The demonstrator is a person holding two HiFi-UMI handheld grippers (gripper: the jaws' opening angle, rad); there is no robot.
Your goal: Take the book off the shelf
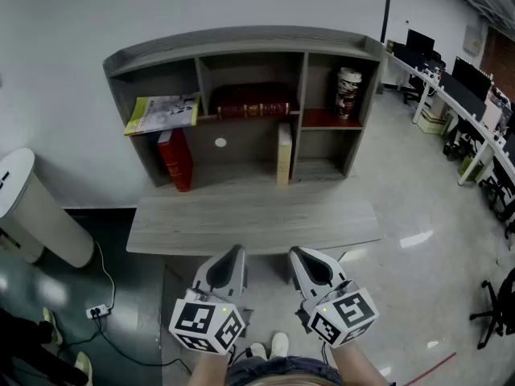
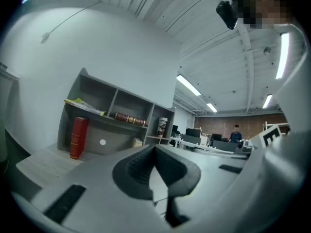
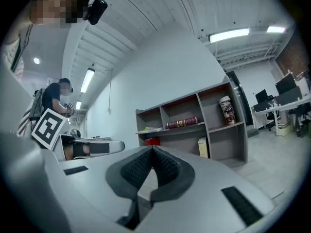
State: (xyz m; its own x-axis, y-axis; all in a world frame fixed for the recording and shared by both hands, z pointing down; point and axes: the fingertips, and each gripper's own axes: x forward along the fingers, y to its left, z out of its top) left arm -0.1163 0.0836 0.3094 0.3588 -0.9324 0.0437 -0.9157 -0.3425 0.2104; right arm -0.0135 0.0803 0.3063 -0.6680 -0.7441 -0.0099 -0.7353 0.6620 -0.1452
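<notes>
A grey shelf unit (image 1: 241, 43) stands at the back of a grey tabletop (image 1: 249, 219). In it a dark red book (image 1: 251, 103) lies flat in the upper middle bay. A red book (image 1: 175, 159) leans at the lower left, a cream book (image 1: 283, 153) stands upright beside the divider, and a yellow-green magazine (image 1: 161, 112) lies at the upper left. My left gripper (image 1: 238, 249) and right gripper (image 1: 296, 252) hover side by side before the table's front edge, both shut and empty, well short of the shelf. The left gripper view shows the red book (image 2: 77, 137); the right gripper view shows the dark red book (image 3: 182, 123).
A printed can (image 1: 348, 92) stands in the upper right bay. A white cylindrical bin (image 1: 32, 207) sits left of the table, with a power strip (image 1: 96, 310) on the floor. Office desks with monitors (image 1: 459, 95) run along the right; a person (image 2: 236, 132) stands far off.
</notes>
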